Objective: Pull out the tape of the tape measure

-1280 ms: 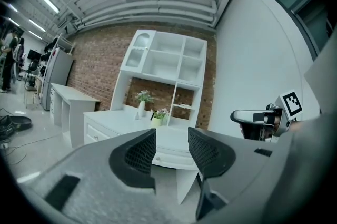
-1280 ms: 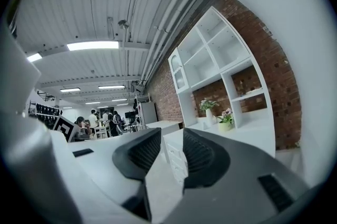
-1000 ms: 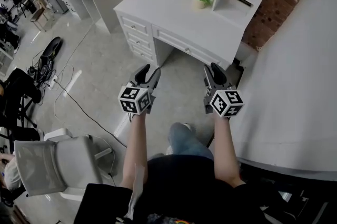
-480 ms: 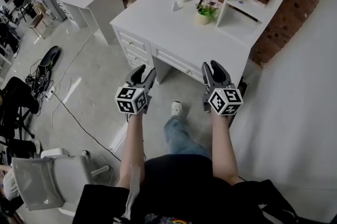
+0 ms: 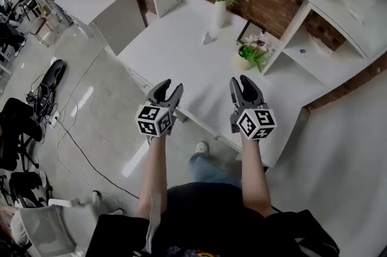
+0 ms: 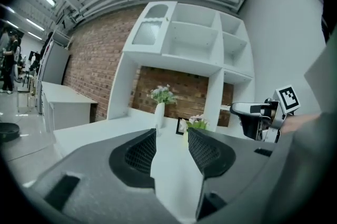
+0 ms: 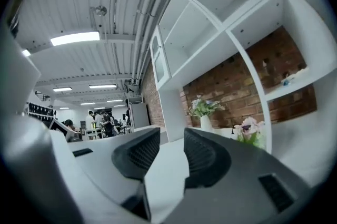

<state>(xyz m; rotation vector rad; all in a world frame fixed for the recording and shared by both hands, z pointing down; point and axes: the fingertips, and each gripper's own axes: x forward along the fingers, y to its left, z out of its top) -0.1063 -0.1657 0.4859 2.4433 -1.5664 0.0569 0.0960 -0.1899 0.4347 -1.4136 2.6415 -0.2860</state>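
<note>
Walk-up to the white desk (image 5: pixel 181 50), tape measure nowhere in sight yet
Head view: the desk is way closer than a second ago. The left gripper (image 5: pixel 168 91) and right gripper (image 5: pixel 244 85) now hover over its front edge, and only a vase (image 5: pixel 220 13) and a potted plant (image 5: pixel 253 57) show on top. Left gripper view: jaws partly apart, nothing between them, just bare desktop ahead. Right gripper view: same deal, jaws apart and empty. I'd say the pull hasn't started; finding the tape measure comes first.
</note>
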